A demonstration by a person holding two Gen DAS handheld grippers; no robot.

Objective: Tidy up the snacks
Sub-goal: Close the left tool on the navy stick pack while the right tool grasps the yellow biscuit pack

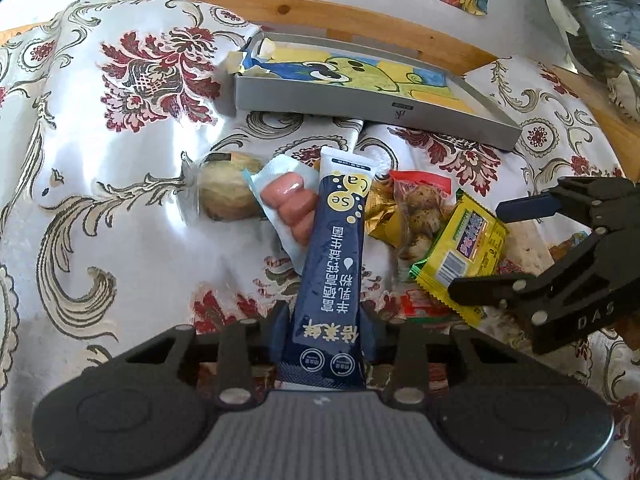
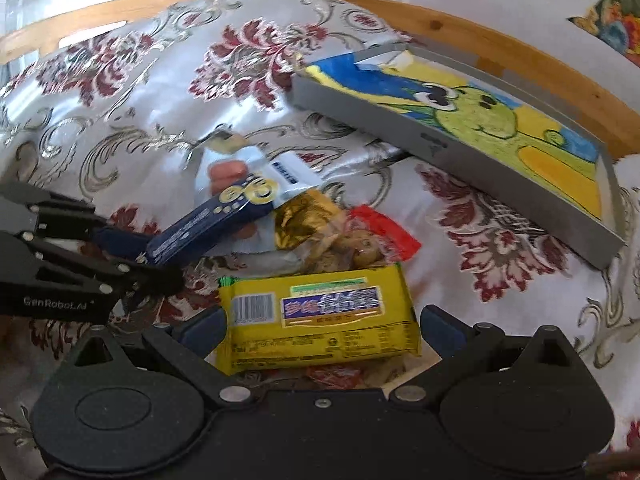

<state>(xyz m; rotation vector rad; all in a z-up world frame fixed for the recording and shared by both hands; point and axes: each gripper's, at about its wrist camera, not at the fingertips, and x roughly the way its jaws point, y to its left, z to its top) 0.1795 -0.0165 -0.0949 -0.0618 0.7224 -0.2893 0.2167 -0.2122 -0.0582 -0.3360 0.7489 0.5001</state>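
Clamped between the left tongs (image 1: pixel 326 320) is one navy powder sachet (image 1: pixel 334 256), held level over the snack pile on the cloth-covered surface (image 1: pixel 120 200). One yellow biscuit packet (image 2: pixel 320 316) lies between the wide-spread right tongs (image 2: pixel 322 326), untouched as far as can be seen. One grey tray (image 1: pixel 360 106) sits behind. Sausages (image 1: pixel 292 204) are shown plainly only in the left view.

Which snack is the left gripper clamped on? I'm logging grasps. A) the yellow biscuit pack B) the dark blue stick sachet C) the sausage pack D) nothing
B: the left gripper is shut on the dark blue stick sachet, while the yellow biscuit pack lies between the right gripper's open fingers.
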